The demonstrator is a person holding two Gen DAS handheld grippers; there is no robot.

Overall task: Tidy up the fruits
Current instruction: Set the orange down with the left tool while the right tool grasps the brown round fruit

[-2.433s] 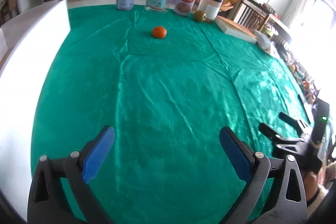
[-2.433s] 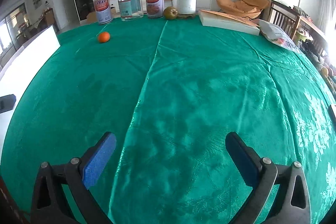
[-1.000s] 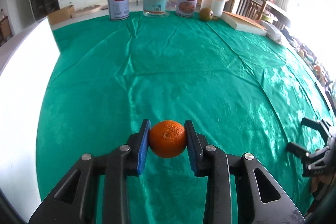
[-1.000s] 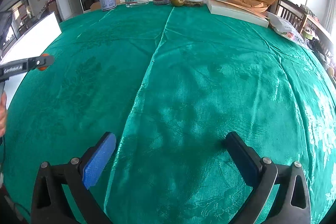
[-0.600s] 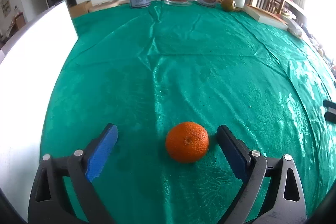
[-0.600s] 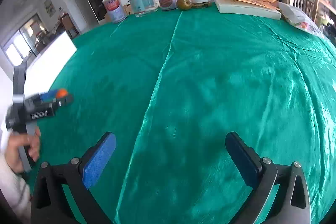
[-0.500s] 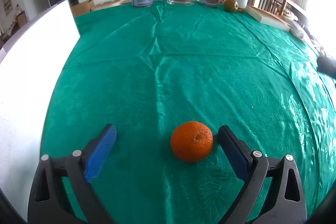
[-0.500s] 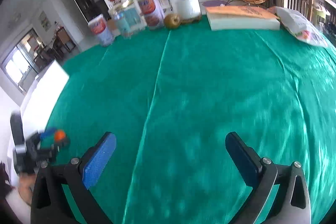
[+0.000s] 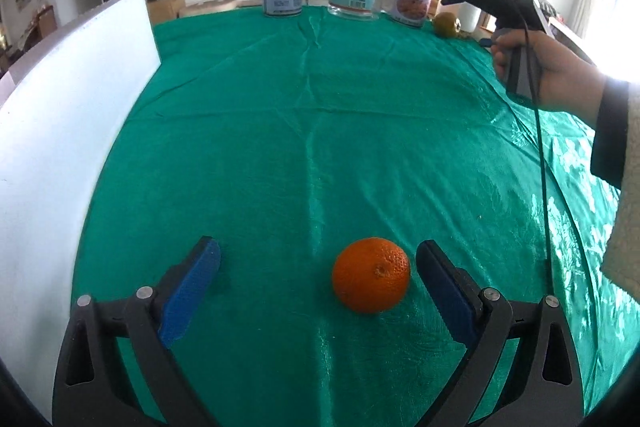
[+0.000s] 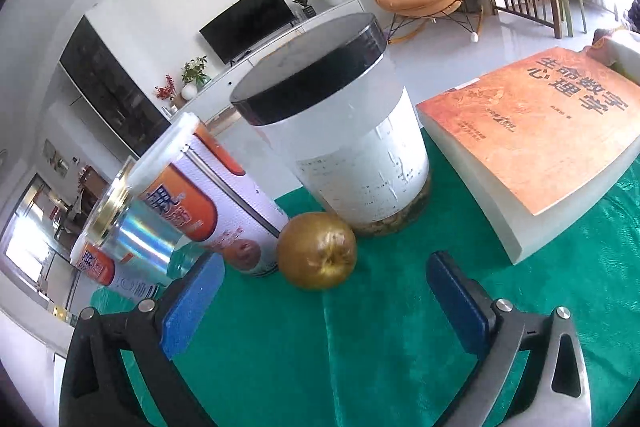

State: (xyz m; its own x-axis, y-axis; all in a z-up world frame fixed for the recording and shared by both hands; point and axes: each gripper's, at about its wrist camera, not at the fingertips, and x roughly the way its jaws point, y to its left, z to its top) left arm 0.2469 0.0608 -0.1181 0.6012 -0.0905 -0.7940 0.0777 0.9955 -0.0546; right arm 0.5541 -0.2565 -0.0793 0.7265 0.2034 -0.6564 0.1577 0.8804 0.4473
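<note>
The left gripper (image 9: 316, 277) has its fingers spread wide and grips nothing; the orange (image 9: 371, 275) sits on the green tabletop (image 9: 320, 131) between them, much nearer the right finger than the left and seemingly not touching either. That fruit looks set down, so the step in hand appears to be the other one. The right gripper (image 10: 326, 285), fingers also wide open and empty, points at the brown pear (image 10: 317, 250), which lies just beyond the fingertips, roughly centred between them, close against a can (image 10: 208, 199) and a white jar (image 10: 344, 151). The next move likely calls for sliding the fingers forward around the pear without knocking the can or jar, then closing.
</note>
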